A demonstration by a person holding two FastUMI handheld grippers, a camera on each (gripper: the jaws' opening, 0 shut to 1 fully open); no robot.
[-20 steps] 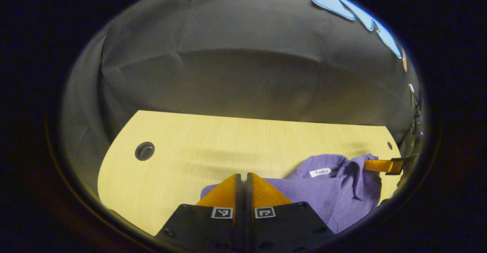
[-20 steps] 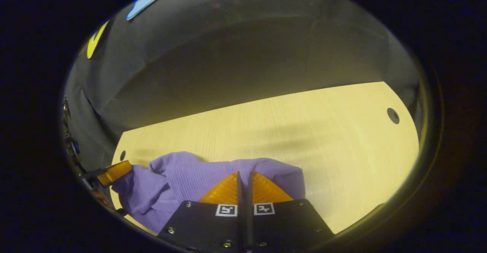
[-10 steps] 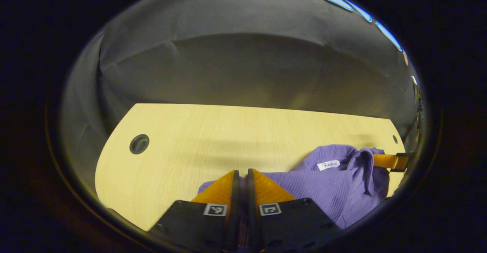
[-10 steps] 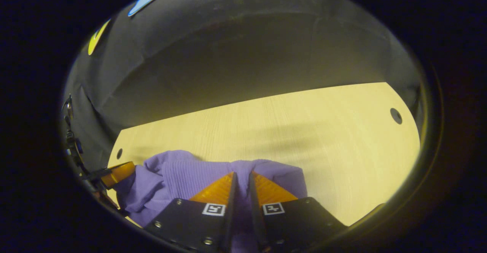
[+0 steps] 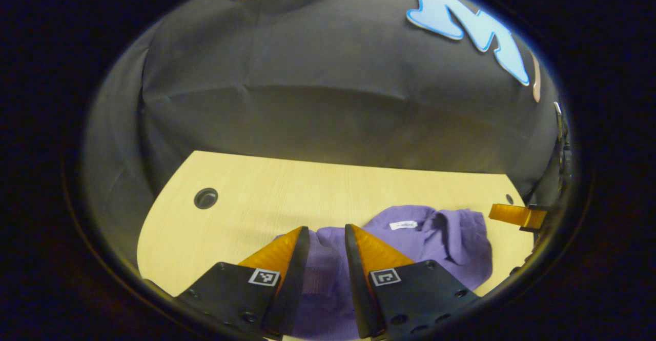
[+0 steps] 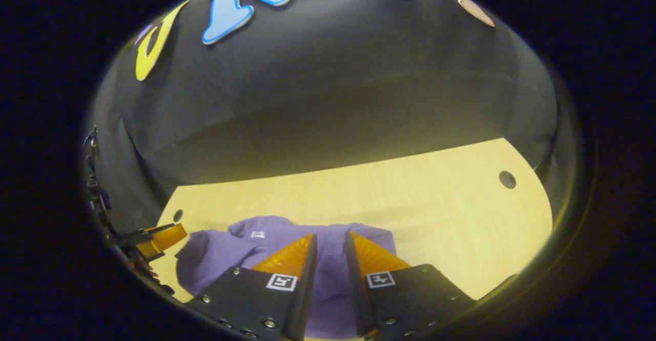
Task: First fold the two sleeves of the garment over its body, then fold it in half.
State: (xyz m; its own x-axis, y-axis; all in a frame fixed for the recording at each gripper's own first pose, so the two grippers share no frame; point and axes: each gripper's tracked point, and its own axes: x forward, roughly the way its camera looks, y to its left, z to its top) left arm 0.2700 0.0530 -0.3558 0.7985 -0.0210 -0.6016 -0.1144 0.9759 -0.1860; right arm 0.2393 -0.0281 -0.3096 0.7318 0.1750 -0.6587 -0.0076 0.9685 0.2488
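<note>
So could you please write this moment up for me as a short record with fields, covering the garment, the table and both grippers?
garment: purple knit top, bunched on the table, white neck label facing up
table: light wood, round cable hole near one end
left gripper: open, fingers apart above the purple fabric, not pinching it
right gripper: open, over the garment's other side
wall: black cloth behind the table
fold state: not a neat flat fold; fabric lies rumpled

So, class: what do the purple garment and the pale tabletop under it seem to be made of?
Purple garment: soft ribbed knit fabric, matte; fine ribs and limp folds show. Pale tabletop: wood or wood-look laminate, smooth; faint straight grain lines, which one is unclear.
</note>
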